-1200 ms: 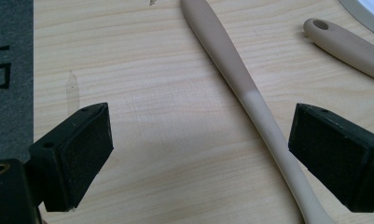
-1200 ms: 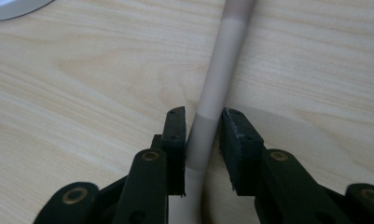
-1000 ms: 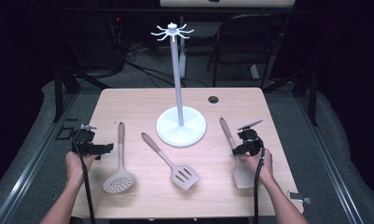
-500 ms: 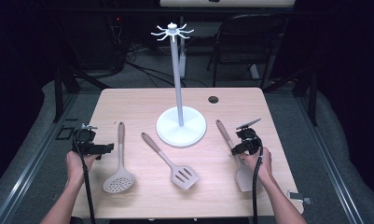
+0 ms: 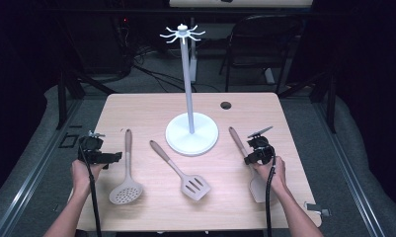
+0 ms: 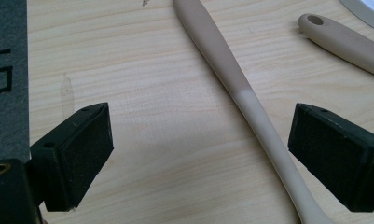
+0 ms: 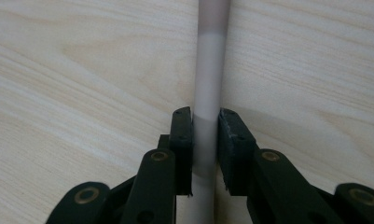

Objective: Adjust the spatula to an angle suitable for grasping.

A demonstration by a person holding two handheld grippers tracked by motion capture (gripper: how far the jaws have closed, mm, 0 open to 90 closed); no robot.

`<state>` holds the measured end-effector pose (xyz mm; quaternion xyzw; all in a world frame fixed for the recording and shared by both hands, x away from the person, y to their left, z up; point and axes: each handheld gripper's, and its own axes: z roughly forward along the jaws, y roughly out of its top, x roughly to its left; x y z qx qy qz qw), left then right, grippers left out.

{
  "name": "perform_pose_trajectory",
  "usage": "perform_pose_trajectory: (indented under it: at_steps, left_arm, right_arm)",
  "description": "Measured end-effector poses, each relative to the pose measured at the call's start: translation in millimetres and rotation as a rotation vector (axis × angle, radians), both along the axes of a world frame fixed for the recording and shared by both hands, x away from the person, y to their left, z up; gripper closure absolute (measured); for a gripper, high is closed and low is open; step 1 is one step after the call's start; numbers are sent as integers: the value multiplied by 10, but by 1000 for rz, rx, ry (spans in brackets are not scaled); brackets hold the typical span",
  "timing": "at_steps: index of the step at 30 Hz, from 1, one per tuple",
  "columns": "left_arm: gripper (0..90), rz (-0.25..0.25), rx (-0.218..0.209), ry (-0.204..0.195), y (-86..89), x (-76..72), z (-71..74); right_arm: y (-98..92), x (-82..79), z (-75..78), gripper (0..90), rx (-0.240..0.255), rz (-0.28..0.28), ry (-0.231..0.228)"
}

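Three beige utensils lie on the wooden table (image 5: 151,106). My right gripper (image 5: 255,153) (image 7: 205,126) is shut on the handle (image 7: 208,70) of the solid spatula (image 5: 258,190) at the right; its jaws have just been closing on that handle. At the left, my left gripper (image 5: 104,157) (image 6: 201,140) stands open and low over the table. The skimmer's handle (image 6: 236,84) runs between its pads without touching them. The skimmer (image 5: 126,190) lies just right of that hand. A slotted spatula (image 5: 195,186) (image 6: 343,39) lies in the middle.
A white stand (image 5: 191,133) with a tall pole and a ring of hooks at its top rises behind the utensils at the table's middle. A small round hole (image 5: 225,105) sits in the tabletop at the back right. A dark chair stands beyond the table.
The solid spatula has shifted very slightly on the table under the right gripper. Both hands have kept their places.
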<state>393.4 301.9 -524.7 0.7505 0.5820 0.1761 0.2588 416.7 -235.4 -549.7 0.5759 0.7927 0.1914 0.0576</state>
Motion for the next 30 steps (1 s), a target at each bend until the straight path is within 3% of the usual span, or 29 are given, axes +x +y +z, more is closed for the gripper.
perform_pose_trajectory:
  at_steps: [3, 7, 13, 30]
  left_arm:
    - [64, 0, 0, 0, 0, -1, 1]
    - [64, -4, 1, 1, 8, -3, 5]
    - [64, -1, -2, -3, 20, -6, 10]
    - [40, -52, -23, -48, -100, -102, 131]
  right_arm:
    - [-12, 1, 10, 784, 22, -2, 11]
    - [-27, -16, 55, 785, 56, -19, -14]
    - [-25, -87, 207, 785, 99, 9, -52]
    - [135, -327, 406, 785, 99, 133, -136]
